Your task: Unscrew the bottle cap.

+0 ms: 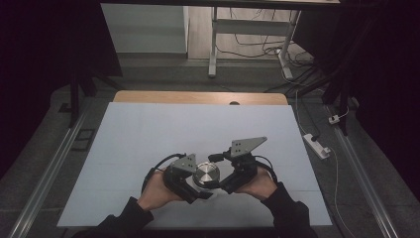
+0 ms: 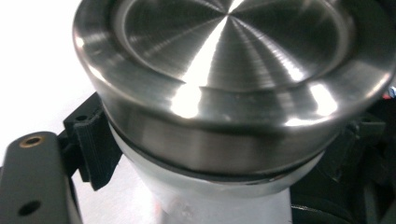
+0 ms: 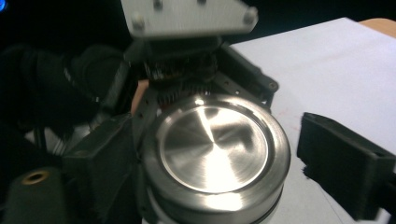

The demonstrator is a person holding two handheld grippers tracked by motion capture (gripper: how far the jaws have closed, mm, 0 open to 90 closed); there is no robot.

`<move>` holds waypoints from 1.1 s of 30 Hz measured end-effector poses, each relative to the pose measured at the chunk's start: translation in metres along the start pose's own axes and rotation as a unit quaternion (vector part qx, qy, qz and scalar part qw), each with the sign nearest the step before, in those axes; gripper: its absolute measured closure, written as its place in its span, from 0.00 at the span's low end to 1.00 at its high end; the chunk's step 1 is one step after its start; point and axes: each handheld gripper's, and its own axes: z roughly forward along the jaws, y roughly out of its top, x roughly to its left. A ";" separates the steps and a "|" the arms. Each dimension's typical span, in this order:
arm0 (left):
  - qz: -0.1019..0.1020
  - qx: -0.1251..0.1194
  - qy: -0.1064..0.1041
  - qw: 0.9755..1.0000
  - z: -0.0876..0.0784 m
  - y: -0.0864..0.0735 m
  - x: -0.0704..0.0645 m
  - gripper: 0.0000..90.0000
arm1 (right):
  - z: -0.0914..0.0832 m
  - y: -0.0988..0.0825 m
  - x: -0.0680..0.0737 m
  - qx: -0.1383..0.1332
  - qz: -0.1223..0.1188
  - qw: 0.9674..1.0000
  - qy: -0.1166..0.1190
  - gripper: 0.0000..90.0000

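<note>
While the left gripper (image 1: pixel 194 179) clamps the white body of the container (image 2: pixel 219 196) just below its steel lid (image 1: pixel 206 174), both sit near the front edge of the white table (image 1: pixel 148 134). Over the lid, the right gripper (image 3: pixel 205 154) has its jaws apart, one black jaw seemingly just clear of the rim, though blur makes contact hard to judge

I count one steel lid (image 1: pixel 206 173) on one white flask (image 2: pixel 210 196), two grippers, left (image 1: pixel 190 179) and right (image 1: pixel 221 173), and one desk (image 1: pixel 148 134).
</note>
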 end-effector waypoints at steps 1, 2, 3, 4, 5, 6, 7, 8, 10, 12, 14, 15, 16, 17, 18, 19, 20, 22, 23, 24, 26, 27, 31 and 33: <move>-0.009 -0.002 0.008 1.000 0.000 0.000 0.001 0.17 | -0.001 0.002 0.002 -0.001 0.005 1.000 -0.014 0.09; -0.014 -0.002 0.017 1.000 -0.001 -0.001 0.002 0.17 | -0.001 0.004 0.004 0.002 0.009 1.000 -0.025 0.08; -0.022 -0.004 0.024 0.999 -0.001 -0.001 0.002 0.17 | 0.002 0.007 0.009 0.016 0.017 0.997 -0.067 0.08; -0.028 -0.004 0.032 0.999 -0.001 -0.001 0.003 0.17 | 0.002 0.007 0.009 0.016 0.017 0.997 -0.067 0.08; -0.032 -0.003 0.041 0.999 0.000 -0.001 0.003 0.17 | 0.005 0.008 0.011 0.021 0.016 0.996 -0.082 0.08; -0.036 -0.002 0.046 0.998 0.000 -0.001 0.003 0.17 | 0.009 0.008 0.013 0.030 0.021 0.994 -0.100 0.08; -0.040 -0.002 0.053 0.998 0.001 -0.001 0.003 0.17 | 0.016 0.007 0.015 0.037 0.021 0.991 -0.127 0.09; -0.040 0.001 0.059 0.997 0.001 -0.001 0.002 0.17 | 0.016 0.007 0.015 0.037 0.021 0.991 -0.127 0.09; -0.039 0.005 0.065 0.997 0.003 -0.001 0.002 0.17 | 0.021 0.004 0.014 0.035 0.027 0.988 -0.148 0.11; -0.042 0.007 0.070 0.997 0.004 0.000 0.001 0.17 | 0.023 0.000 0.012 0.025 0.036 0.989 -0.143 0.18; -0.041 0.010 0.070 0.997 0.004 0.000 0.001 0.17 | 0.023 -0.001 0.010 0.020 0.044 0.990 -0.135 0.20; -0.042 0.011 0.068 0.997 0.004 0.000 0.002 0.17 | 0.023 -0.002 0.011 0.019 0.039 0.990 -0.136 0.21; -0.039 0.011 0.066 0.997 0.005 -0.001 0.002 0.17 | 0.023 -0.001 0.011 0.019 0.033 0.990 -0.136 0.22; -0.038 0.010 0.063 0.997 0.005 -0.001 0.002 0.17 | 0.023 -0.001 0.011 0.022 0.029 0.990 -0.133 0.22; -0.037 0.010 0.058 0.998 0.004 0.000 0.002 0.17 | 0.022 -0.001 0.011 0.021 0.027 0.991 -0.131 0.22; -0.034 0.010 0.051 0.998 0.004 0.000 0.002 0.17 | 0.022 -0.001 0.011 0.021 0.024 0.992 -0.125 0.22; -0.030 0.009 0.044 0.999 0.004 -0.001 0.002 0.17 | 0.021 -0.001 0.011 0.021 0.022 0.993 -0.117 0.22; -0.026 0.003 0.027 0.999 0.003 -0.001 0.002 0.17 | 0.019 -0.001 0.010 0.023 0.018 0.995 -0.100 0.22; -0.021 0.001 0.017 1.000 0.002 -0.001 0.003 0.17 | 0.018 -0.001 0.009 0.021 0.016 0.996 -0.091 0.22; -0.018 -0.004 0.008 1.000 0.001 -0.002 0.003 0.17 | 0.017 -0.001 0.009 0.019 0.016 0.996 -0.082 0.22; -0.008 -0.007 -0.008 1.000 0.000 -0.003 0.004 0.17 | 0.015 0.000 0.009 0.017 0.012 0.998 -0.067 0.22; -0.006 -0.010 -0.015 1.000 0.000 -0.003 0.004 0.17 | 0.014 0.001 0.009 0.017 0.012 0.998 -0.060 0.22; 0.006 -0.011 -0.025 1.000 -0.001 -0.004 0.005 0.17 | 0.013 0.001 0.008 0.013 0.013 0.999 -0.041 0.22; 0.012 -0.010 -0.030 0.999 -0.002 -0.004 0.005 0.17 | 0.013 0.001 0.008 0.013 0.011 0.999 -0.036 0.22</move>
